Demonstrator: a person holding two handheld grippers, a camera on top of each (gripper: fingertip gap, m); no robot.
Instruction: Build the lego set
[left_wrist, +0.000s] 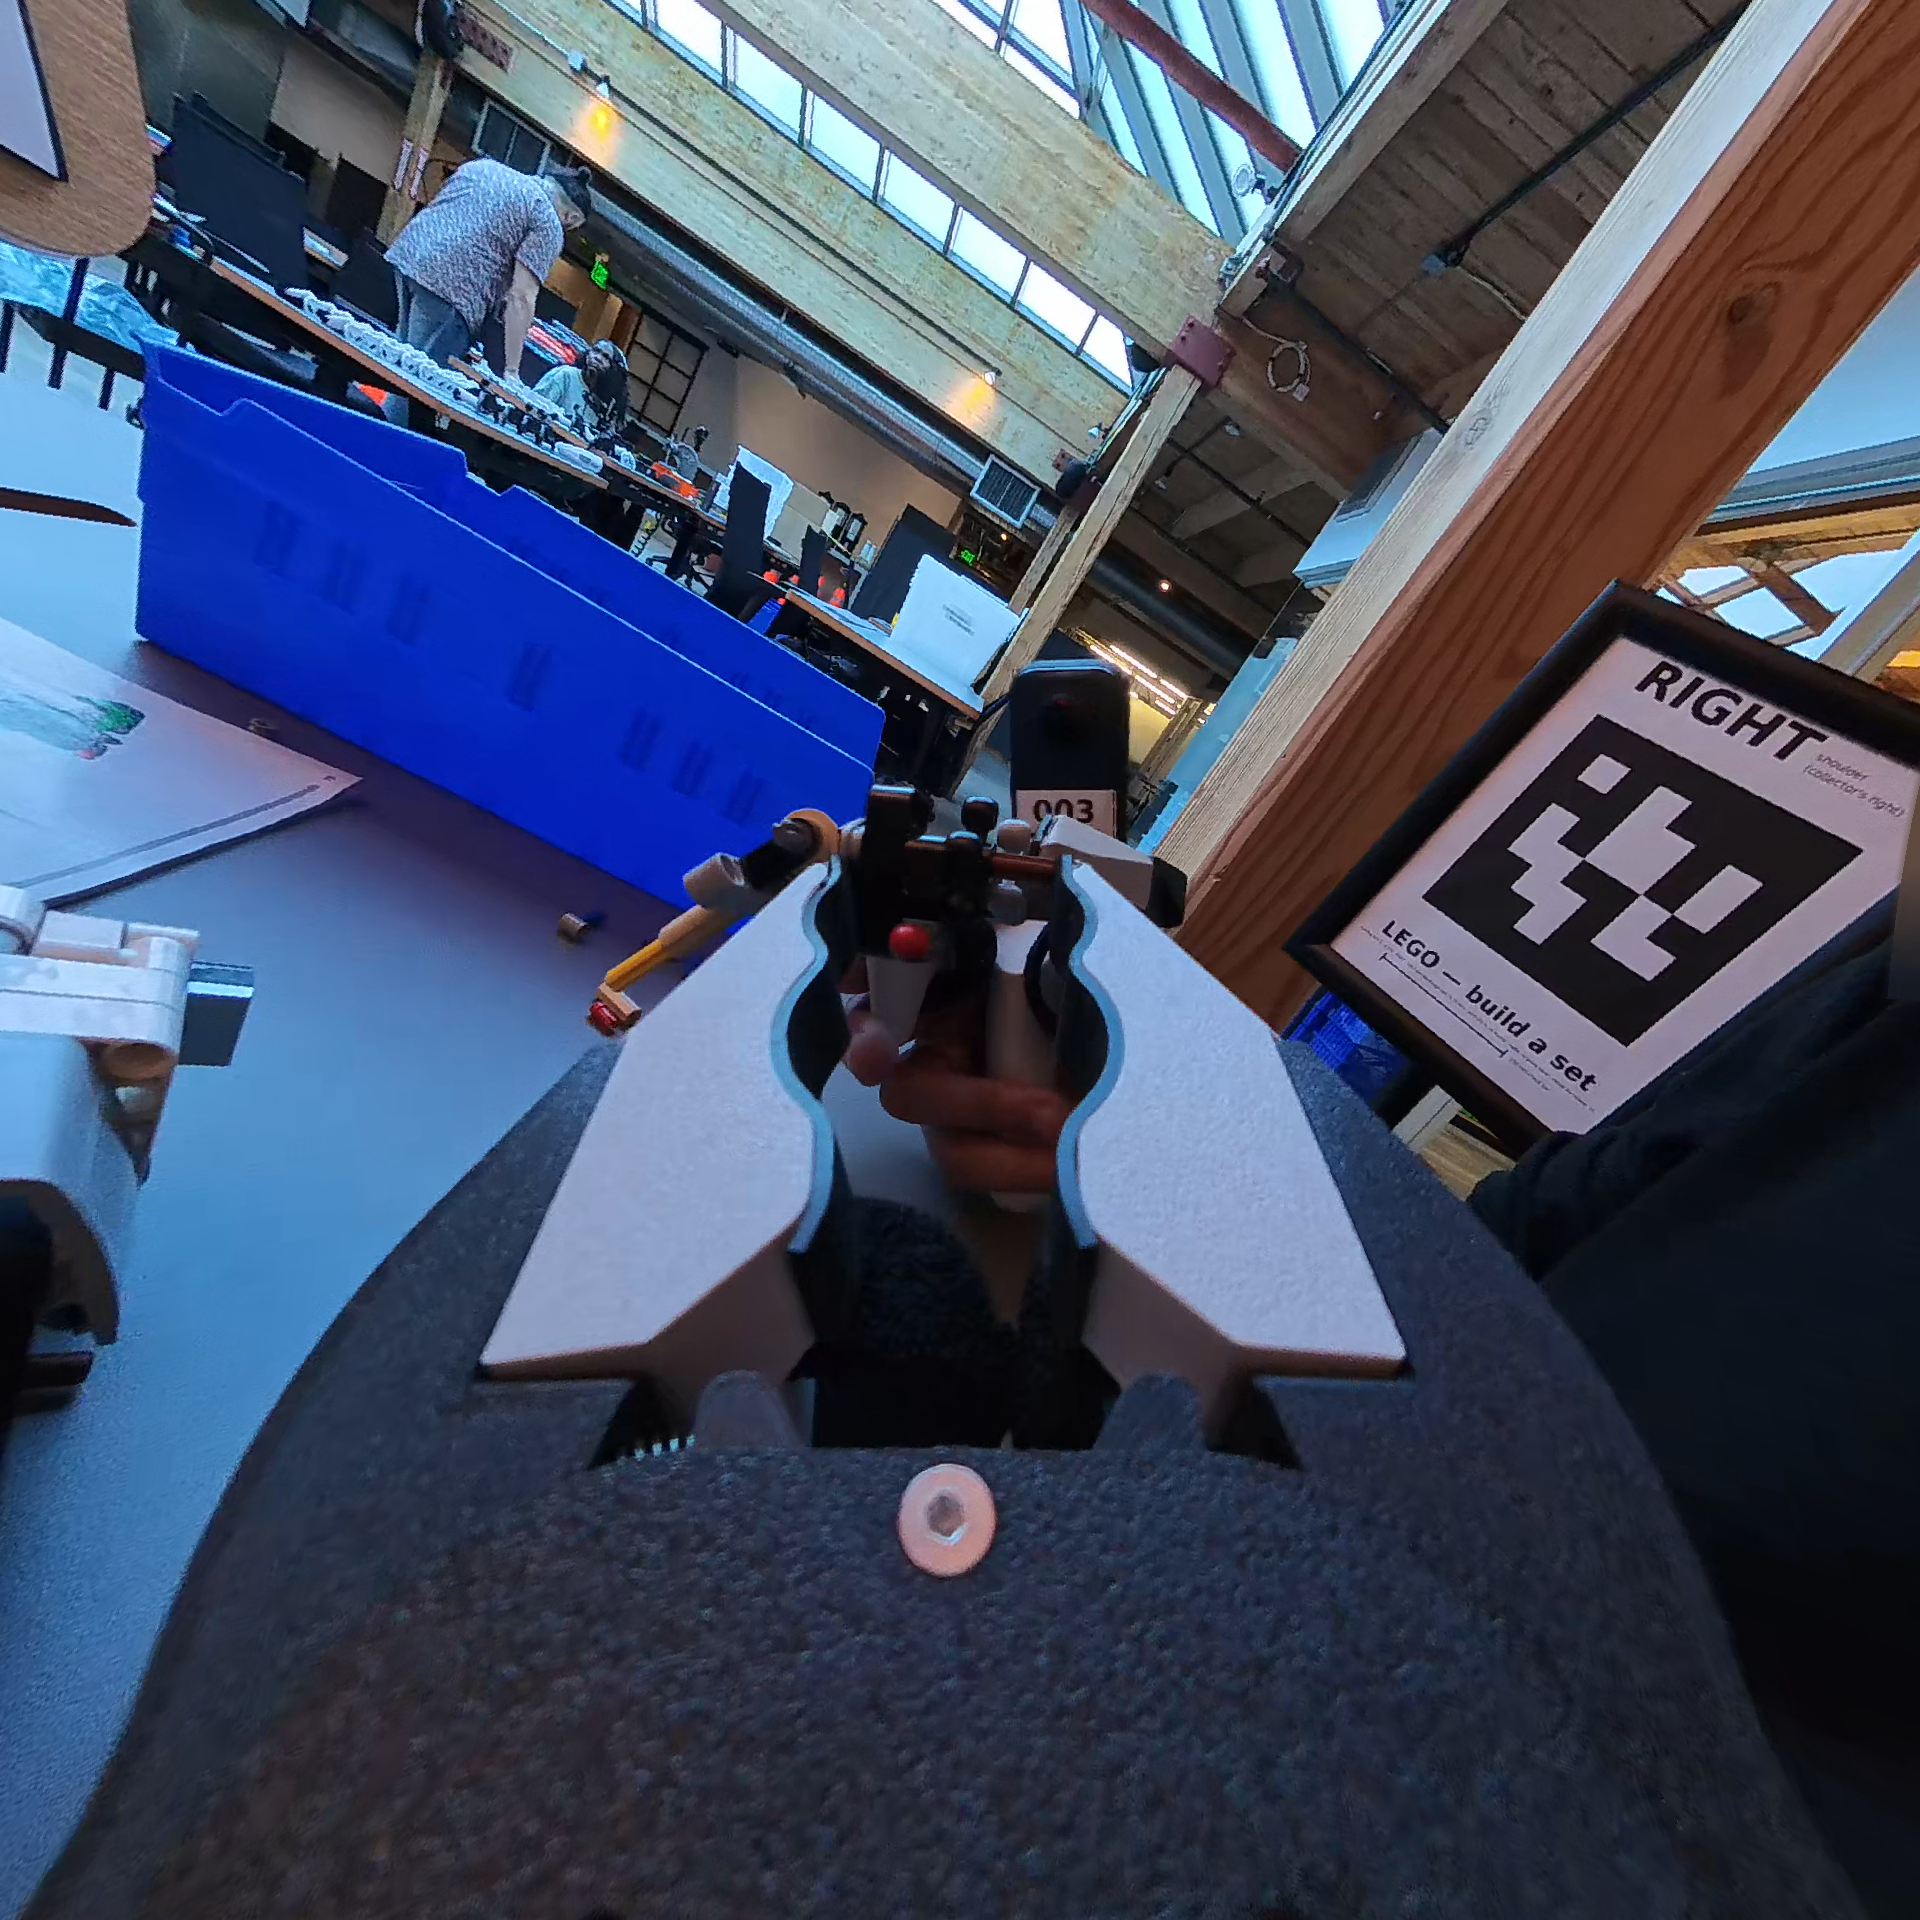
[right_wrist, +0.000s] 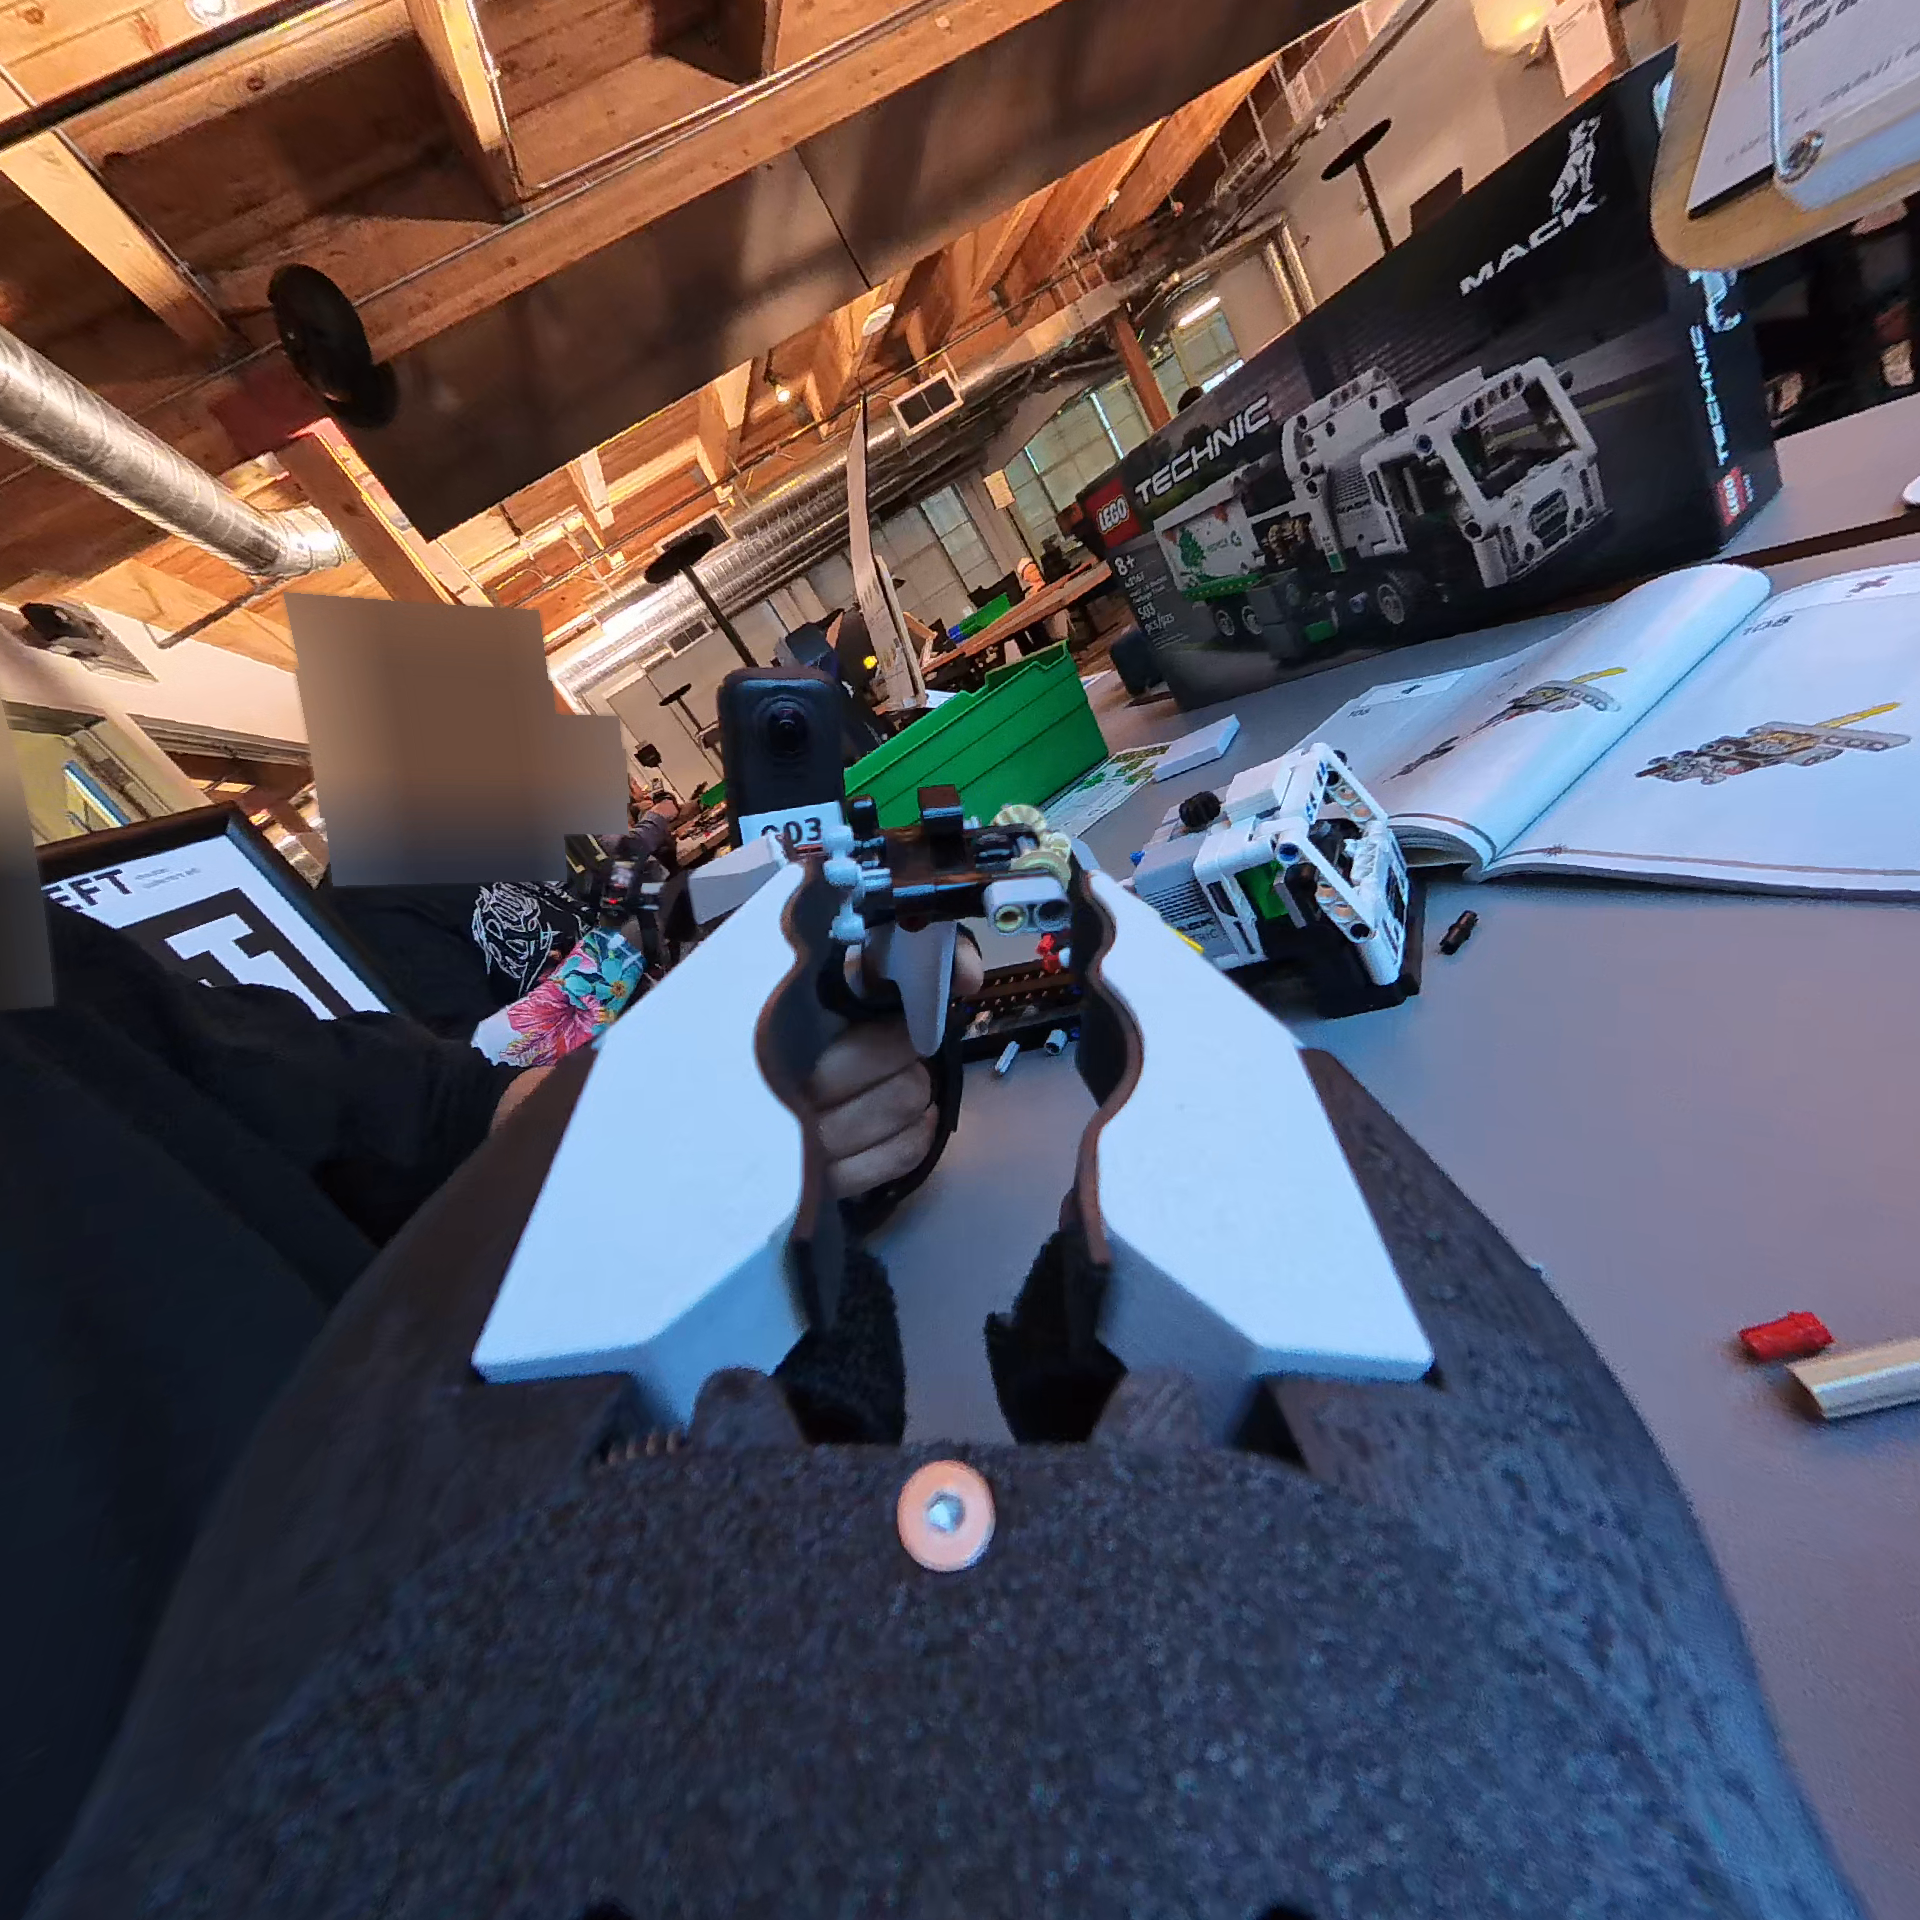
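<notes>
Fingertips of my left gripper (left_wrist: 948, 883) and right gripper (right_wrist: 948, 894) both pinch, nearly closed, one small dark-brown and grey lego sub-assembly (right_wrist: 935, 873) held in the air between them. Beyond lie the half-built white lego truck (right_wrist: 1288, 883) and open instruction booklet (right_wrist: 1662, 748) on the grey table (right_wrist: 1558, 1091). I judge this mid-build; next needs alignment before pressing.

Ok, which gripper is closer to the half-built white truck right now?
Left. The white truck sits close beside the left gripper, on its left; from the right gripper it lies farther ahead, off right. Both grip the small subassembly.
</notes>
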